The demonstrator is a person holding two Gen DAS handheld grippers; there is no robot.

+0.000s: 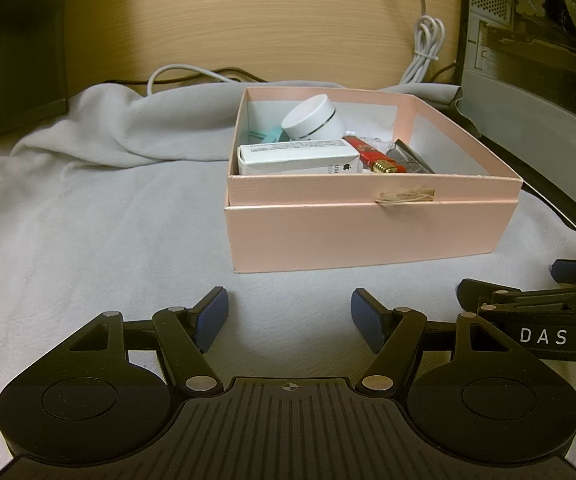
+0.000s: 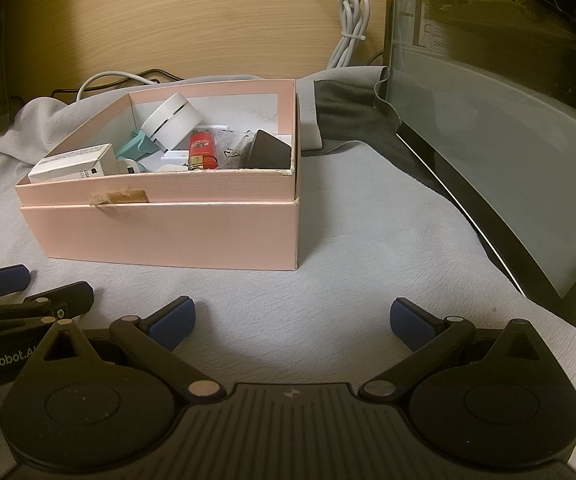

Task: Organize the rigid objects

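Note:
A pink cardboard box [image 1: 368, 232] [image 2: 168, 232] stands on a grey cloth. Inside lie a white round puck [image 1: 315, 119] [image 2: 174, 120], a white carton [image 1: 300, 157] [image 2: 74, 164], a red lighter [image 1: 372, 154] [image 2: 202, 151], a teal item [image 1: 268, 134] [image 2: 138, 145] and a dark grey piece [image 1: 410, 156] [image 2: 270, 152]. My left gripper [image 1: 290, 320] is open and empty, low over the cloth in front of the box. My right gripper [image 2: 292, 322] is open and empty, in front of the box's right corner. Each gripper shows at the edge of the other's view.
A computer case [image 2: 508, 160] with a glass side stands close on the right. White cables [image 1: 424, 48] [image 2: 350, 28] hang along the wooden back panel [image 1: 248, 20]. The grey cloth [image 1: 88, 200] bunches up behind and left of the box.

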